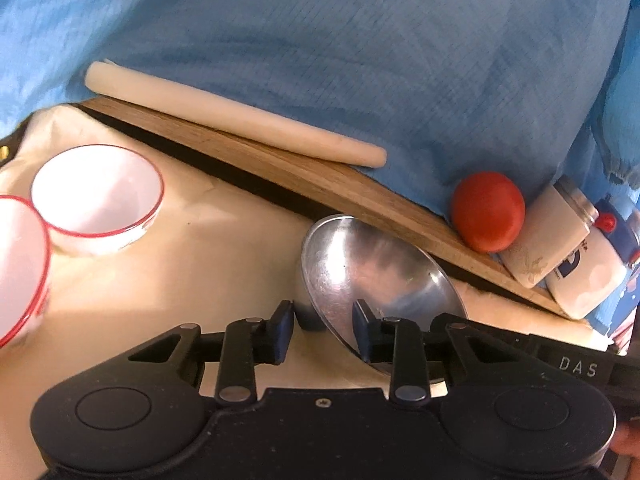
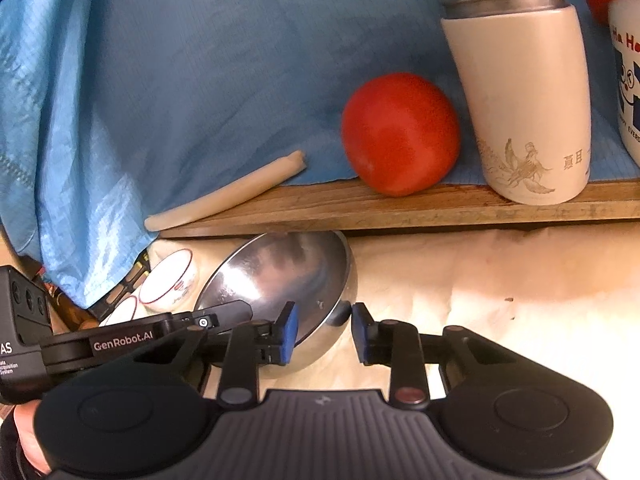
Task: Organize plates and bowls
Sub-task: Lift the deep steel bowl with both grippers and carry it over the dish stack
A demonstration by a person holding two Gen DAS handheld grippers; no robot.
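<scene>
A makeshift home kitchen corner: beyond the claws, a wooden board (image 2: pixel 400 204) carries a tomato (image 2: pixel 400 134) and a flask (image 2: pixel 520 100), blue sheet (image 2: pixel 200 60) behind; bowls (image 1: pixel 96 192) sit on cloth (image 2: pixel 500 272).

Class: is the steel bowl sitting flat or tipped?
Tipped. The steel bowl leans on edge, with the inside facing sideways and its far rim by the wooden board.

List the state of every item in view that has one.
Round stainless steel bowl: tipped on edge, held by both grippers.
Left gripper: shut on the bowl's wall.
Right gripper: shut on the bowl's wall.
Two red-rimmed white bowls: upright, empty.
Cream tumbler with steel lid: upright, lid on.
Red tomato: whole.
</scene>
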